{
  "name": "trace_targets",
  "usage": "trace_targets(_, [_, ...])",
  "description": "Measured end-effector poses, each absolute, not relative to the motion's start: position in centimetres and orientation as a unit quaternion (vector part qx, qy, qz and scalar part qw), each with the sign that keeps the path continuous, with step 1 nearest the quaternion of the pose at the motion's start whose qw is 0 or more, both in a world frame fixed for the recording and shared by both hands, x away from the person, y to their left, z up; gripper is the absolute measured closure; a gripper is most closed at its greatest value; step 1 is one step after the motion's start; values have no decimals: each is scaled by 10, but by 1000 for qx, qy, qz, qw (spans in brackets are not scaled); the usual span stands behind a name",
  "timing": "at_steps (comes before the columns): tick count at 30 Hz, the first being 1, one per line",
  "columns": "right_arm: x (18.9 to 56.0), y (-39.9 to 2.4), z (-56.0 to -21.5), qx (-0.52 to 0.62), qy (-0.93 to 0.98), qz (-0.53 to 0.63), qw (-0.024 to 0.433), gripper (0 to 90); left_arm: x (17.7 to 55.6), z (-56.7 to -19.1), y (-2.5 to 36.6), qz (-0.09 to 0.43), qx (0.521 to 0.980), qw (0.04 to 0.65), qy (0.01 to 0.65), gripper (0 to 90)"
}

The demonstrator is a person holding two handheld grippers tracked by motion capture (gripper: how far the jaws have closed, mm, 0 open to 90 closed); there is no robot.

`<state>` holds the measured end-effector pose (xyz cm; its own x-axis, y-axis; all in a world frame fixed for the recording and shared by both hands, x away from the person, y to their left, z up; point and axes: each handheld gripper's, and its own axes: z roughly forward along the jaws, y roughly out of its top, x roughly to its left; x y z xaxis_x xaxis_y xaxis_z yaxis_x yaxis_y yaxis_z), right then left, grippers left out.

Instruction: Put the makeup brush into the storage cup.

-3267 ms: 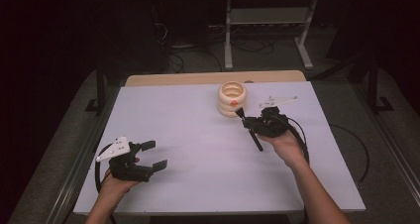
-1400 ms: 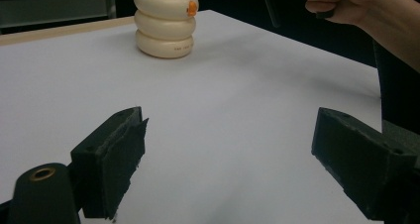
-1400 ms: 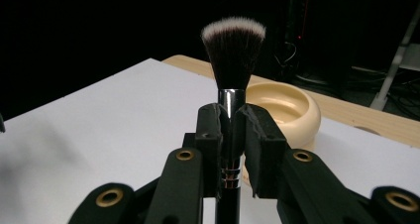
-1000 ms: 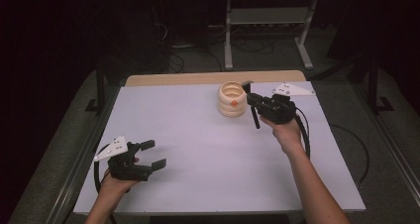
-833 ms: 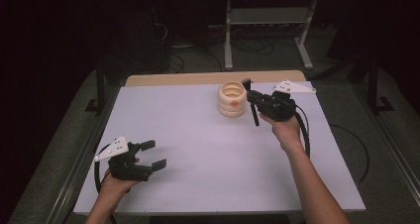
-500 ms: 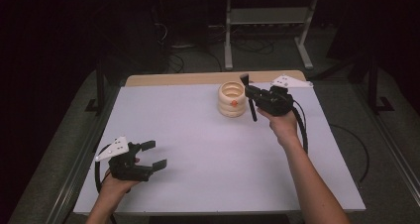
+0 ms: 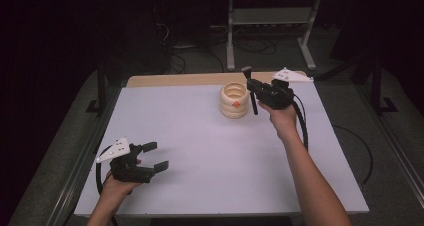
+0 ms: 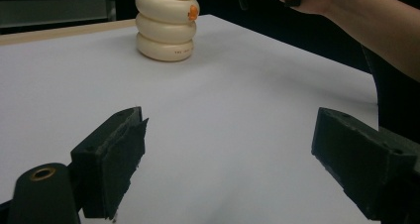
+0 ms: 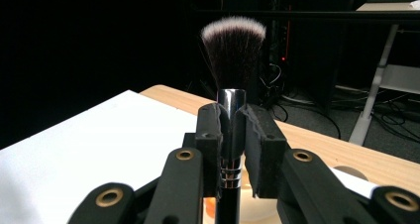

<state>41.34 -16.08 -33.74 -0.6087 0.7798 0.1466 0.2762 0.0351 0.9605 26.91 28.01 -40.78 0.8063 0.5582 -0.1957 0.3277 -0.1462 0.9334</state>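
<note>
We record a brightly lit white table (image 7: 200, 136) against a near-black room, soft shadows under objects, mild grain (the near jaws in both gripper views look slightly soft).

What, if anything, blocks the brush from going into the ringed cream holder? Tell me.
Nothing visible does. The right tongs are shut on the brush, held upright just beside the cream holder, whose open top looks clear. The left tongs sit open, far off near the table's front edge.

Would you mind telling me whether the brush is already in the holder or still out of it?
Out. The right gripper grips the brush upright, bristles up, beside the holder.
</note>
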Motion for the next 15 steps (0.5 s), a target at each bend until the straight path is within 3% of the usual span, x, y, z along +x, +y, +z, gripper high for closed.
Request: trace_targets(15, [433,-152,-336,392,680,576,229,766,269,-407,281,98,750,584,296,127])
